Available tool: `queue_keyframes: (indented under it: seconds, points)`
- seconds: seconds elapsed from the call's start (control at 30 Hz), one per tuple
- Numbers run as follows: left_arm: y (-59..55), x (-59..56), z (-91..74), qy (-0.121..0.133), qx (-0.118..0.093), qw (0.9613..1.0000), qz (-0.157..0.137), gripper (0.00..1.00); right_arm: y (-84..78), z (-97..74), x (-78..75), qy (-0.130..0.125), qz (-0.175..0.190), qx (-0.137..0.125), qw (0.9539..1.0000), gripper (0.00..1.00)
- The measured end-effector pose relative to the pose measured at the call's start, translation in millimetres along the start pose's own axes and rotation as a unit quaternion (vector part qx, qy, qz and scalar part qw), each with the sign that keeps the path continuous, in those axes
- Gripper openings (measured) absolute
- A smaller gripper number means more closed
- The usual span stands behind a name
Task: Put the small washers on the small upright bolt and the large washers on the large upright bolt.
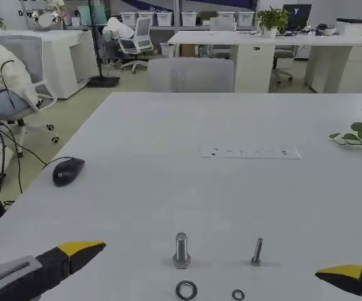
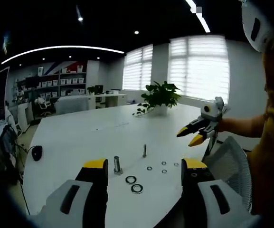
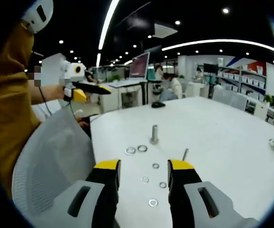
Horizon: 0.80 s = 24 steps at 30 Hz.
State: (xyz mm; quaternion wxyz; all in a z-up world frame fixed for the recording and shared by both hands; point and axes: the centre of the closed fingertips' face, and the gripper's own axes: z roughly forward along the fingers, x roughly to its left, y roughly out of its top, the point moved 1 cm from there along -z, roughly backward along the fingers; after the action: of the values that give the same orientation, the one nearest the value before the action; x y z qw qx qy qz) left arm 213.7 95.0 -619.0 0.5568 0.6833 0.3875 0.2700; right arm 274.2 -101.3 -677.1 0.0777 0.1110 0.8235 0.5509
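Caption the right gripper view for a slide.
Open yellow-tipped right gripper faces large upright steel bolt, small upright steel bolt, silver washers on white table.

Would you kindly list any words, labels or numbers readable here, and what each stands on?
Nothing reads clearly.
On the monitor: a pale mark, too blurred to read.
On the white strip: small marks, too small to read.

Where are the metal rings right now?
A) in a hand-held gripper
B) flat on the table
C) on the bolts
B: the washers lie flat on the table near the large bolt and small bolt, both bare.
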Motion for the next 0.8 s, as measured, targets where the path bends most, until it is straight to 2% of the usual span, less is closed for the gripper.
queue_keyframes:
  seconds: [0.8]
  points:
    - [-2.0,-3.7,2.9,-0.004,0.002,1.0,-0.001,0.61,-4.9,0.2,-0.8,-0.001,0.0,0.003,1.0,0.41]
